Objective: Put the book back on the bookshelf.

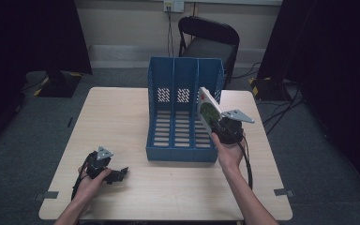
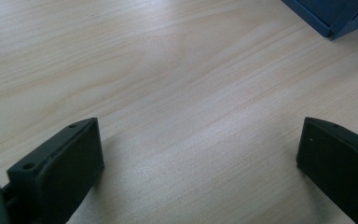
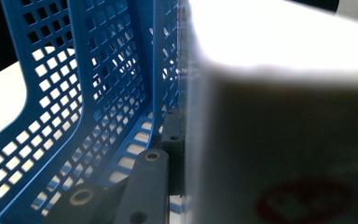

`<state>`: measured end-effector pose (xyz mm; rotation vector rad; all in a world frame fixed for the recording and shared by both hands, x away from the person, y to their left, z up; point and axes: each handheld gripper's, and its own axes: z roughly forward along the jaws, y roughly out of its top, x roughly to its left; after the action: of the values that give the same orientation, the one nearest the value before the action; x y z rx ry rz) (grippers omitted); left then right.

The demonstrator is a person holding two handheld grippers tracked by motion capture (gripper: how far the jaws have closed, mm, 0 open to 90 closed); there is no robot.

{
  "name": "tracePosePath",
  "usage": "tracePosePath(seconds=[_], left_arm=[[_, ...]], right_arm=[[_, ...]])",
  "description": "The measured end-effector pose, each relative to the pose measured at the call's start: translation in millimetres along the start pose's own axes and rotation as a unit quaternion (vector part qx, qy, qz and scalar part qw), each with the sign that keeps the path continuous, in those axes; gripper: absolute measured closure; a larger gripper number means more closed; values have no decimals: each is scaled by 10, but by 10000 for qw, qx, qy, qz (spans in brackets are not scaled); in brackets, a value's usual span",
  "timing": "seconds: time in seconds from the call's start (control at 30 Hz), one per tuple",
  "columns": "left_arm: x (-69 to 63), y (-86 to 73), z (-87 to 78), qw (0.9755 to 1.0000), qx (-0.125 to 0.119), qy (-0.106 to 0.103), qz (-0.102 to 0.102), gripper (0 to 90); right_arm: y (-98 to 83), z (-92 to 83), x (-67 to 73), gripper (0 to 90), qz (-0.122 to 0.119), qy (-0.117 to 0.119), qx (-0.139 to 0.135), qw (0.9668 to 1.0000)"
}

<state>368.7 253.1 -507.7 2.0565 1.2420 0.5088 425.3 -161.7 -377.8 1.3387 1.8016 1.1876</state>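
Blue file rack (image 1: 183, 112) stands mid-desk (image 1: 122, 122), three slots, open side toward the person. Right gripper (image 1: 218, 123) sits at the rack's right wall, jaws clamped on a flat white box (image 1: 208, 108) with red and green print. Box tilted, lower end at the gripper, upper end leaning over the rack's rightmost slot. Left gripper (image 1: 117, 174) rests on the desk left of the rack's front corner, jaws spread wide, nothing between them.
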Motion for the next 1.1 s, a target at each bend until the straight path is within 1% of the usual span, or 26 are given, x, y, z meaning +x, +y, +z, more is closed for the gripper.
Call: tracePosePath(seconds=[0.13, 0.2, 0.3, 0.37, 0.5, 0.53, 0.6, 0.73, 0.8, 1.0, 1.1], left_arm=[[0, 0, 0, 10000, 1, 0, -1, 0], [0, 0, 0, 10000, 0, 0, -1, 0], [0, 0, 0, 10000, 0, 1, -1, 0], [0, 0, 0, 10000, 0, 0, 0, 0], [0, 0, 0, 10000, -1, 0, 0, 0], [-1, 0, 0, 10000, -1, 0, -3, 0], [0, 0, 0, 10000, -1, 0, 0, 0], [-1, 0, 0, 10000, -2, 2, -2, 0], [-1, 0, 0, 10000, -2, 2, 0, 0], [-2, -1, -1, 10000, -4, 4, -3, 0], [-3, -1, -2, 10000, 12, -28, 48, 0]], right_arm=[[41, 116, 34, 764, 14, -55, 81, 10000], [49, 180, 46, 764, 32, -129, 121, 9998], [27, 270, 54, 764, 135, -175, 230, 9995], [2, 318, 70, 764, 74, -254, 283, 9992], [-39, 419, 67, 764, 148, -257, 431, 9986], [-45, 434, 74, 764, 151, -273, 449, 9985], [-63, 464, 86, 764, 60, -306, 493, 9983], [-95, 519, 45, 764, 113, -286, 611, 9977], [-111, 537, 29, 764, 170, -319, 664, 9971], [-160, 583, 41, 763, 126, -336, 746, 9966], [-185, 588, 59, 762, 90, -323, 798, 9962]])
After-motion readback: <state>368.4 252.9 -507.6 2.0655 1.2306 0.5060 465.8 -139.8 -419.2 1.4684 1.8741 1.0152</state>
